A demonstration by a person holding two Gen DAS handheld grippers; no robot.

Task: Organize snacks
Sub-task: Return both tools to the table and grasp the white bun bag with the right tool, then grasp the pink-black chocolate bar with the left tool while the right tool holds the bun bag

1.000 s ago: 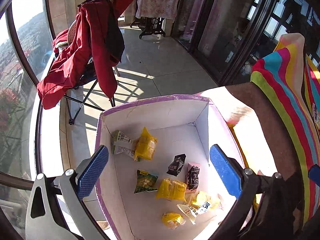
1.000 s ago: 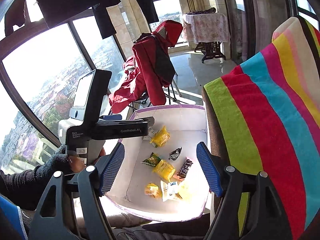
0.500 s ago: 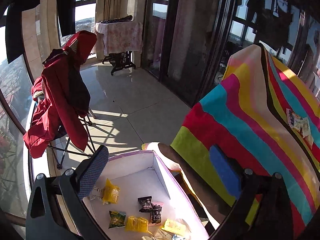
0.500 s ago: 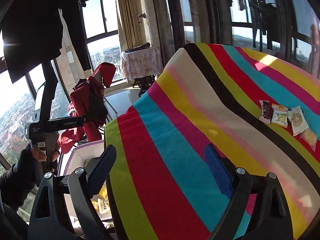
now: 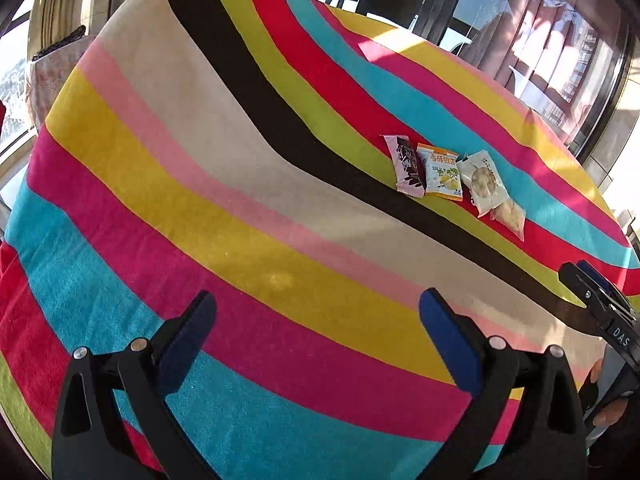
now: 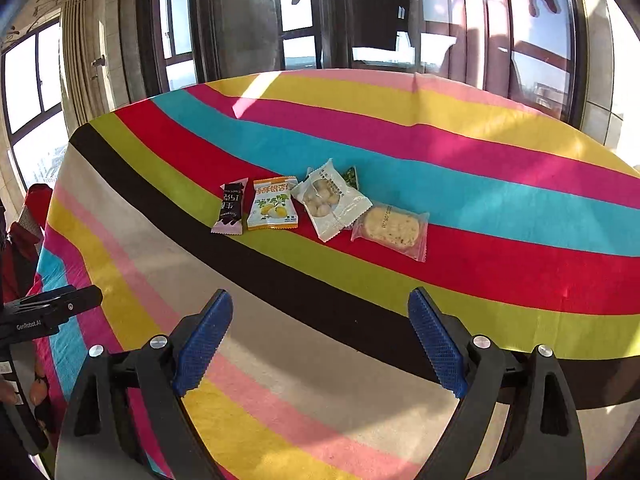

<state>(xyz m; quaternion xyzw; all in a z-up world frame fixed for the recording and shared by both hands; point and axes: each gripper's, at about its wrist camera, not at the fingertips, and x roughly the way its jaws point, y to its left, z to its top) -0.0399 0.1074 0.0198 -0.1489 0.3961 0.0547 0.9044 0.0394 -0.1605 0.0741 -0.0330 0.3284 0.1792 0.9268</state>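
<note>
Several snack packets lie in a row on the striped tablecloth (image 6: 440, 148): a dark chocolate bar packet (image 6: 231, 208), an orange-edged packet (image 6: 273, 204), a white packet of round biscuits (image 6: 330, 200) and a clear-wrapped cookie (image 6: 390, 229). A bit of green packet (image 6: 351, 177) peeks out behind the white one. The same row shows in the left wrist view, from the chocolate bar packet (image 5: 408, 162) to the cookie (image 5: 508, 216). My right gripper (image 6: 318, 336) is open and empty, short of the row. My left gripper (image 5: 316, 336) is open and empty, farther from it.
The cloth (image 5: 240, 200) drapes over the table's near and left edges. Glass doors and windows (image 6: 380, 12) stand behind the table. The right gripper's tip (image 5: 596, 292) shows at the right edge of the left wrist view; the left gripper's body (image 6: 48, 308) shows at the left of the right view.
Both grippers have swung up and right from the white box of snacks on the floor to the tabletop. The box has left view; the snack row is now ahead.
</note>
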